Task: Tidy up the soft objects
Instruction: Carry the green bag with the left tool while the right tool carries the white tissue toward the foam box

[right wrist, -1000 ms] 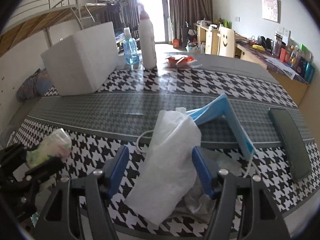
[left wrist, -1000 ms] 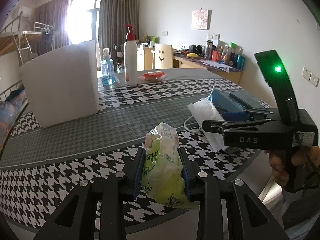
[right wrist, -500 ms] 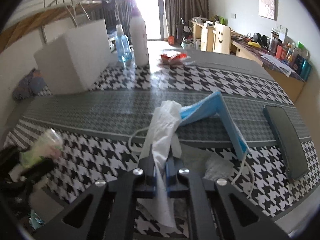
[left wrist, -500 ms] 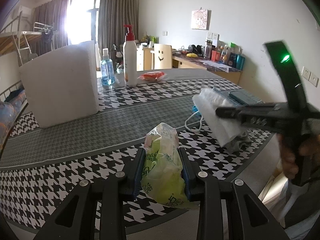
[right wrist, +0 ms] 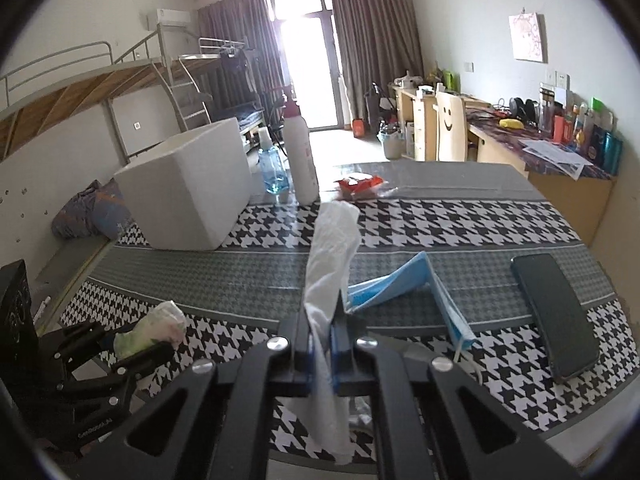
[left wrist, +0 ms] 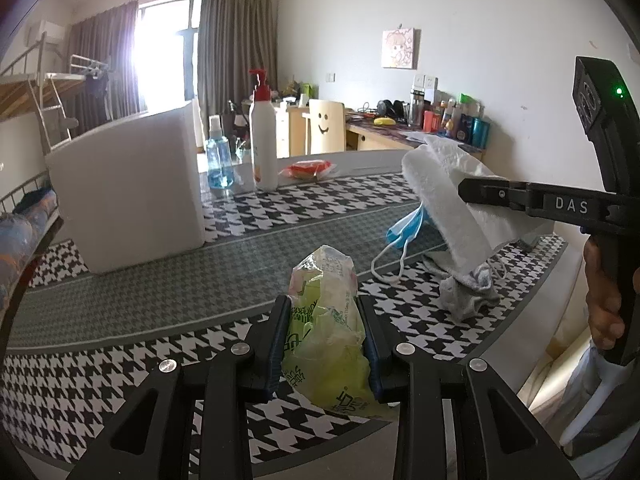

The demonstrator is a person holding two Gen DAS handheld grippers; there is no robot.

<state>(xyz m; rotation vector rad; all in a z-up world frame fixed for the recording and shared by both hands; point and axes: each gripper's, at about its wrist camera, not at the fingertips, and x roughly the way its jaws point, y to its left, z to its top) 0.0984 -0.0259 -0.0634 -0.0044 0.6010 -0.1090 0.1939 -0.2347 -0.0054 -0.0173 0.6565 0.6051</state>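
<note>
At the near table edge, left gripper (left wrist: 323, 344): I have it clenched on the green tissue pack (left wrist: 326, 332), parked low and out of the way, I judge, while my other hand works.
Tissue pack look: crinkled green-and-clear plastic, squashed in at the waist where the pads bite, its top poking up above the fingers.
Just beyond, right gripper (right wrist: 321, 344): closed tight on the white cloth (right wrist: 330, 264), which I am holding up clear of the table so it hangs free of the pile below.
Cloth look: soft, quilted, folded into a long strip; one end stands above the jaws, the other droops below them.
Under the cloth: a grey sock (left wrist: 468, 292) bunched on the houndstooth table (left wrist: 120, 360), and a blue face mask (right wrist: 384, 288) half propped up, its ear loops trailing.
Right of the mask: a dark phone (right wrist: 554, 312) lying flat, well apart.
Far left: the white foam box (left wrist: 124, 192), open-topped; my guess is that the soft things go there.
Beside it: a blue spray bottle (left wrist: 218, 160) and a pump bottle (left wrist: 263, 140).
</note>
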